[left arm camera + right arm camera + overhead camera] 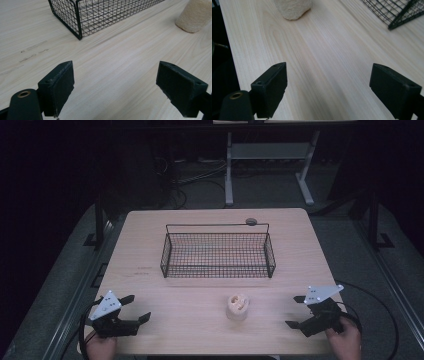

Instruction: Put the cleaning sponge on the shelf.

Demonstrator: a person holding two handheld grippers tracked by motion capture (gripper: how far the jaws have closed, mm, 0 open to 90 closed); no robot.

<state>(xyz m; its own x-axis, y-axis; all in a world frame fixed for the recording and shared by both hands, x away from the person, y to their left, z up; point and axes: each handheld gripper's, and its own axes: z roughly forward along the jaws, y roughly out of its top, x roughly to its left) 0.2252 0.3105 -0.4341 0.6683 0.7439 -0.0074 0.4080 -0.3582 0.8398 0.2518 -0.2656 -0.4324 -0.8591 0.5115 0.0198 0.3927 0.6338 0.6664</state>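
High view: the left gripper [135, 307] and the right gripper [296, 311] rest low at the near edge of the tabletop [150, 235], one at each side.
Left jaws: wide open, with bare wood between them and nothing held.
Right jaws: also wide open and empty.
Pale roll: a small cream, rough-looking piece [237, 306] stands between the two grippers, well apart from both; ahead and right of the left jaws [195, 15], ahead and left of the right jaws [292, 8].
Wire basket: black and empty [218, 270], beyond the roll, far ahead of both pairs of jaws.
Step in hand: I judge this as the start, before any reach.
Next move: probably one gripper must go to the roll, bring the open jaws around it and close gently, because it looks soft; then the basket seems the likely place for it.
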